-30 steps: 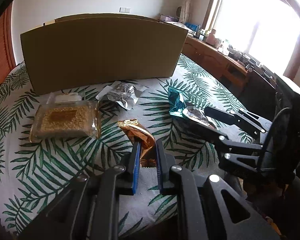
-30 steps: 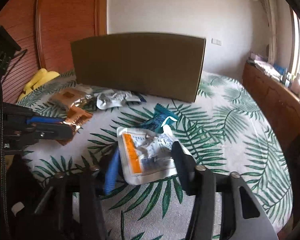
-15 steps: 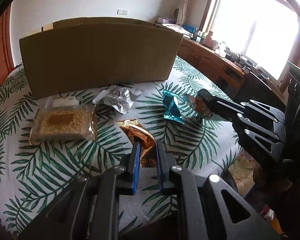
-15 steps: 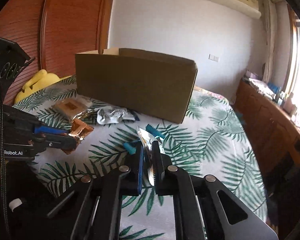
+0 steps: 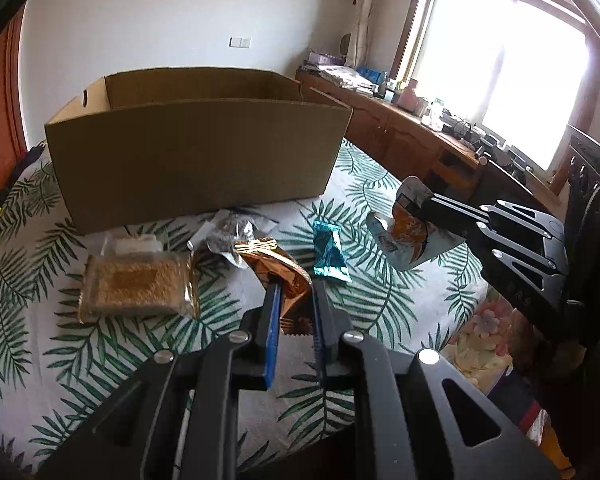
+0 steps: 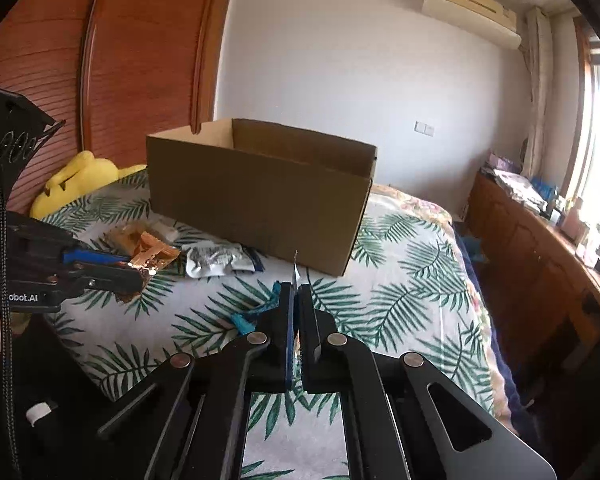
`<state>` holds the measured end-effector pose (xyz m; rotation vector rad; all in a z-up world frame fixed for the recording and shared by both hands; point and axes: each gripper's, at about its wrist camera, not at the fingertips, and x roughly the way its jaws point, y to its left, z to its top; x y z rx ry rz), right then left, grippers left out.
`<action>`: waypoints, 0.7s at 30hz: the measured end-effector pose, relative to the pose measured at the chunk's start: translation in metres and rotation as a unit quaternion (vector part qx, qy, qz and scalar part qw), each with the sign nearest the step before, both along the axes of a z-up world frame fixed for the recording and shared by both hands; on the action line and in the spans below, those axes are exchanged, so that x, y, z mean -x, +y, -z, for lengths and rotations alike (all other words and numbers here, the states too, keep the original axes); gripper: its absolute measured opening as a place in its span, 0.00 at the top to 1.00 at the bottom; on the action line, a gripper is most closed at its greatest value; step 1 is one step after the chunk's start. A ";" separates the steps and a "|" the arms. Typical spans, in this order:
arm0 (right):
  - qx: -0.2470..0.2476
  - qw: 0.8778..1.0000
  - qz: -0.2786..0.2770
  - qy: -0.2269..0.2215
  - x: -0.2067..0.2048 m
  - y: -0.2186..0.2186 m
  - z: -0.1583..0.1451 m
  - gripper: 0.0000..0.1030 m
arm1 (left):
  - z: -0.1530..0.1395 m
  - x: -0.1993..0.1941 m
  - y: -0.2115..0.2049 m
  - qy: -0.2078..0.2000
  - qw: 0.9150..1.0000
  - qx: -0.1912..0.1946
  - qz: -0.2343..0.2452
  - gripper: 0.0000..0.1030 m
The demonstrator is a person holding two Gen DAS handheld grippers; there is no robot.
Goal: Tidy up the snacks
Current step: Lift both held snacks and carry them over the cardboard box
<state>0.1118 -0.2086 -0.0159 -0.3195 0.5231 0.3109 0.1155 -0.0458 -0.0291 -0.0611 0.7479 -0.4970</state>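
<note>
Left wrist view: the left gripper [image 5: 294, 300] pinches a copper-gold snack wrapper [image 5: 278, 268], its jaws narrowly parted around the crumpled foil. The right gripper [image 6: 296, 300] is pressed nearly shut on a white-and-orange pouch [image 5: 410, 236], lifted clear of the bedspread. The open cardboard box [image 5: 196, 168] stands ahead of both. Judged advice: carry each packet over the near wall before releasing.

Daylight pours in from the window [image 5: 512, 80], which is blown out to white glare in the left wrist view. The cardboard box [image 5: 196, 168] shows a shaded near face. Fisheye bending curves the walls, and dark vignetting fills every corner. Focus is fairly sharp.
</note>
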 end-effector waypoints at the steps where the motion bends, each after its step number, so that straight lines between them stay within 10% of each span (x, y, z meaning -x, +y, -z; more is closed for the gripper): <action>1: 0.003 1.000 -0.002 -0.003 0.000 0.001 -0.004 1.00 | -0.003 -0.001 0.000 -0.003 1.000 -0.001 -0.001 0.89; 21: 0.026 0.996 -0.039 -0.070 -0.029 0.038 -0.076 1.00 | -0.068 -0.040 0.024 -0.063 0.997 -0.027 -0.025 0.89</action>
